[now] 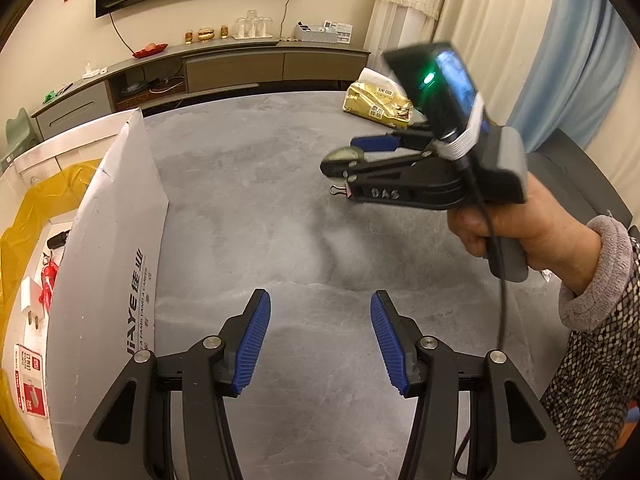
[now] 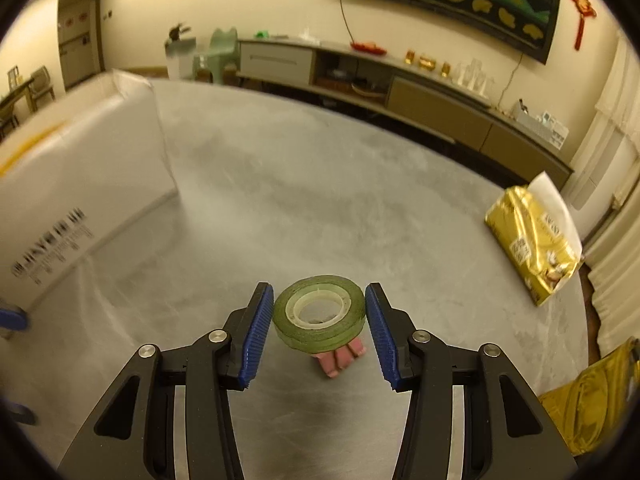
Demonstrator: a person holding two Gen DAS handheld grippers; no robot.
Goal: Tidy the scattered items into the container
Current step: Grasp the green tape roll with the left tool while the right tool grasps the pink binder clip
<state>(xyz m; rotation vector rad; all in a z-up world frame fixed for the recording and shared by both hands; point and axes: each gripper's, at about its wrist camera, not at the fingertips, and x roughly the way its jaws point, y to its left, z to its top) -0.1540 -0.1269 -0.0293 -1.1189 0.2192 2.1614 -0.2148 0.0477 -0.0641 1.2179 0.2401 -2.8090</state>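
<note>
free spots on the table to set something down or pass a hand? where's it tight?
Bare grey table runs from the white box wall across to the gold packet at the far right edge; widest in the middle. Tight spots: under the right tongs, where the tape roll sits over a pink item, and inside the box.
</note>
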